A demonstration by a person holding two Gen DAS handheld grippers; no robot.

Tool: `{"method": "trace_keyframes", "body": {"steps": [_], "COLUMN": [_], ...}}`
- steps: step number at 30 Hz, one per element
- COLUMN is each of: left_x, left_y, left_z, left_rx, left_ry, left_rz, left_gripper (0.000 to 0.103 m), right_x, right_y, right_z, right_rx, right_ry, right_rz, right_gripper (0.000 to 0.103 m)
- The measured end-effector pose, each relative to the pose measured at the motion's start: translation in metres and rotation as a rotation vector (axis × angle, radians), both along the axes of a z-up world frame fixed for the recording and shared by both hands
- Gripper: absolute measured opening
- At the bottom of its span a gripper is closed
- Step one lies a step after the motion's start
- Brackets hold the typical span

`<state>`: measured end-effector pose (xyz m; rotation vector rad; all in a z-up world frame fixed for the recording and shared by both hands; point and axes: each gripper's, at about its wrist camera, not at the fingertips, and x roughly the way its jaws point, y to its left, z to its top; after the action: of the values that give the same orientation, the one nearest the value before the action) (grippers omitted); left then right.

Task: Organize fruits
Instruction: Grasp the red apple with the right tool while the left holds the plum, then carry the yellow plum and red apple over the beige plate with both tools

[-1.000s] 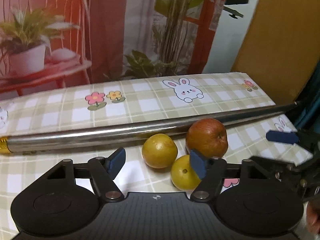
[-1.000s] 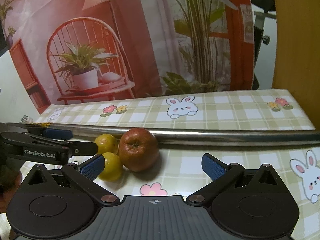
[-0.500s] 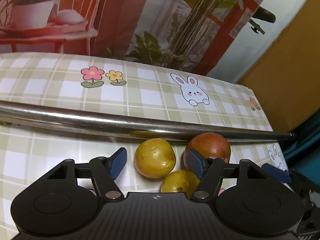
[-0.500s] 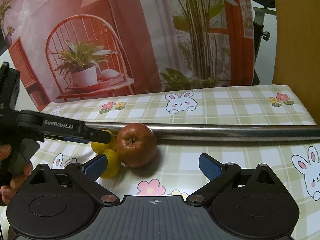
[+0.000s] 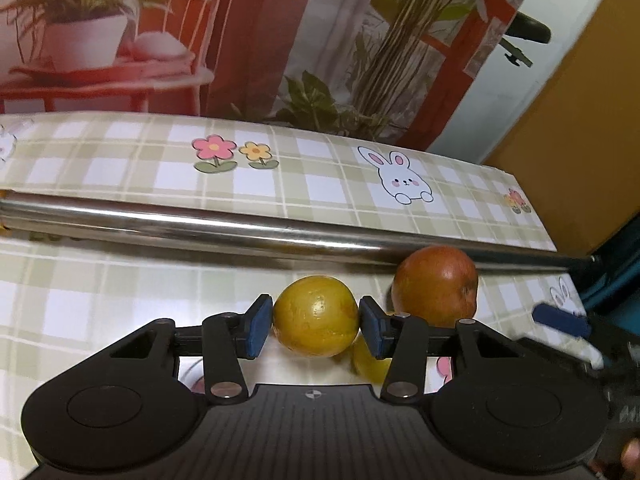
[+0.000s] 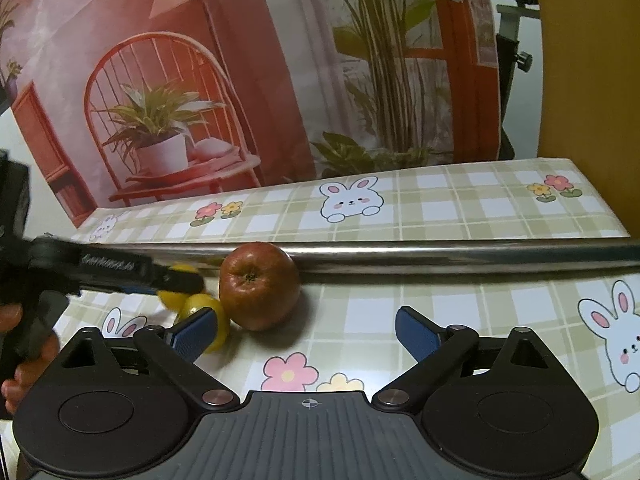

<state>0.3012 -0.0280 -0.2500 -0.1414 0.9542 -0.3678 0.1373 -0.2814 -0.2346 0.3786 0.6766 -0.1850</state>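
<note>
My left gripper (image 5: 316, 324) is shut on a yellow fruit (image 5: 316, 316), its blue pads pressed on both sides. A second yellow fruit (image 5: 370, 362) lies just behind it, half hidden. A red apple (image 5: 436, 286) sits to the right against a steel rod (image 5: 240, 230). In the right wrist view the apple (image 6: 259, 285) lies ahead and to the left of my open, empty right gripper (image 6: 306, 332). The left gripper (image 6: 176, 280) holds one yellow fruit (image 6: 178, 294) there, and the second yellow fruit (image 6: 206, 322) is by my left finger.
The steel rod (image 6: 460, 254) runs across the checked tablecloth (image 6: 460, 208). The table's right edge (image 5: 536, 216) drops off near a brown panel. A printed backdrop stands behind the table. The right gripper shows at the left wrist view's right edge (image 5: 560, 322).
My left gripper moved forward around the near yellow fruit and closed on it. The right gripper stayed open and barely moved.
</note>
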Motion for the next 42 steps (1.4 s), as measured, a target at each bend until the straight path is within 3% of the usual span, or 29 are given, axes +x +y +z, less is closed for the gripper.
{"method": "trace_keyframes", "body": {"steps": [10,17,24,26,42], "left_x": [-0.036,-0.056,-0.066,-0.069,-0.088], "left_y": [0.022,0.031,0.040,0.041,0.044], "left_z": [0.023,0.036,0.036,0.035,0.040], "left_rx": [0.035,0.028,0.024,0.020,0.018], "left_ry": [-0.094,-0.147,-0.150,-0.147,-0.164], "left_rz": [0.000,0.001,0.004,0.006,-0.018], "left_gripper": [0.050,0.050,0.050,0.050,0.050], "right_x": [0.031,0.059,0.070,0.070,0.026], "right_y": [0.000,0.005,0.005,0.004,-0.001], "right_z": [-0.004,-0.018,-0.031,-0.034,-0.029], "right_rx": [0.060,0.124,0.189,0.193,0.221], "right_ry": [-0.037,-0.016,0.004,0.008,-0.006], "right_rz": [0.034,0.024,-0.021,-0.035,-0.091], "right_gripper": [0.085,0.075,0.066,0.059,0.058]}}
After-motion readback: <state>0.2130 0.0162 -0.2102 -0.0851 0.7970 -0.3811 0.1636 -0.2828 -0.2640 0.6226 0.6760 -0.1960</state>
